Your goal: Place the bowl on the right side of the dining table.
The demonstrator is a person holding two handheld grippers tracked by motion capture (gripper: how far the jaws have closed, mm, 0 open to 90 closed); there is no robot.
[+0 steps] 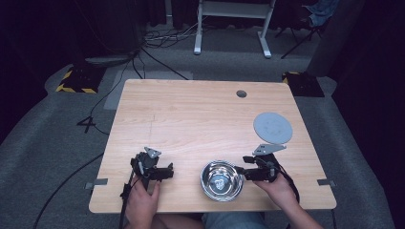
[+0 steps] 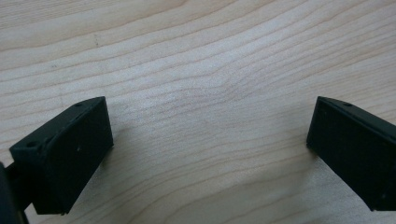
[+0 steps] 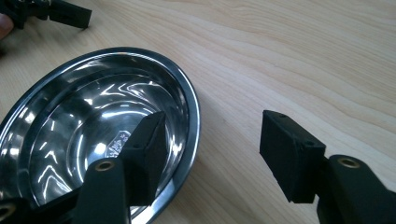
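Note:
A shiny steel bowl (image 1: 221, 180) stands near the table's front edge, a small printed mark on its bottom (image 3: 116, 140). My right gripper (image 1: 244, 167) is at the bowl's right side, open. In the right gripper view (image 3: 215, 126) one jaw hangs inside the bowl and the other outside over the wood, with the rim (image 3: 194, 107) between them. My left gripper (image 1: 169, 171) rests left of the bowl, apart from it. It is open wide (image 2: 208, 121) over bare wood, nothing between its jaws.
A flat grey round disc (image 1: 272, 127) lies on the wooden table (image 1: 191, 119) behind the right gripper. A round cable hole (image 1: 241, 93) sits near the far edge. The left gripper (image 3: 60, 11) appears beyond the bowl in the right gripper view.

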